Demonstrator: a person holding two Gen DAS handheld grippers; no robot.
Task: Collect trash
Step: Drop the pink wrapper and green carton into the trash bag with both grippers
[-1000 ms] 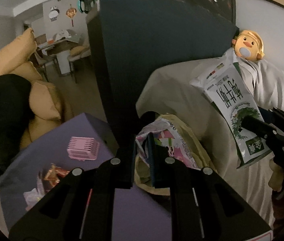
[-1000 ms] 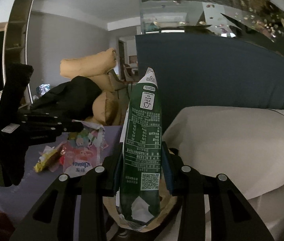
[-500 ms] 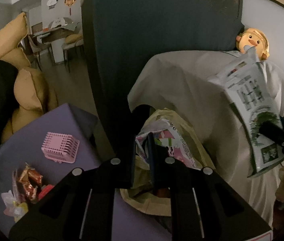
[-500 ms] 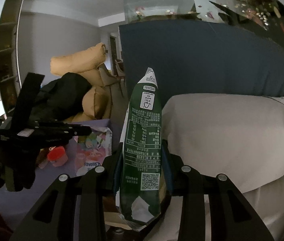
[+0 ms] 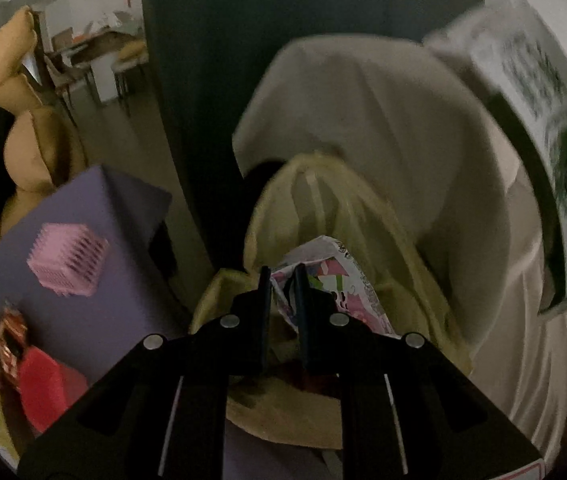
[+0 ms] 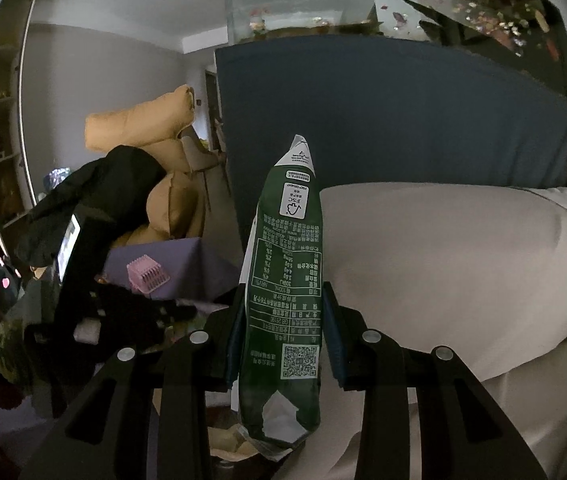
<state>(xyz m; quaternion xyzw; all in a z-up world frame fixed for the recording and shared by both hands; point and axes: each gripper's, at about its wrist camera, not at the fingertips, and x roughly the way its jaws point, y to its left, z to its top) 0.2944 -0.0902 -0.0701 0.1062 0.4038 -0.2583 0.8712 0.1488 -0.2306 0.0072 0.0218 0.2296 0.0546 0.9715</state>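
Left tool point(image 5: 283, 288) pinches the wrapper point(image 5: 335, 280) over the yellow bag point(image 5: 323, 184), 12 o'clock of the surface point(image 5: 115, 216). Right tool point(image 6: 283, 308) clamps the carton point(image 6: 287, 280). My worry: bag mouth sags, wrapper lands outside.

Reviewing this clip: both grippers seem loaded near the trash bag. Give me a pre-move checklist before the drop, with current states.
1. Left gripper shut on pink printed wrapper: ok.
2. Wrapper above yellow trash bag opening: ok.
3. Right gripper shut on green carton: ok.
4. Carton upright, held mid-body: ok.
5. Carton over the bag: cannot tell; only a scrap of bag shows below.
6. Trash left on purple table: not ok, wrappers remain.
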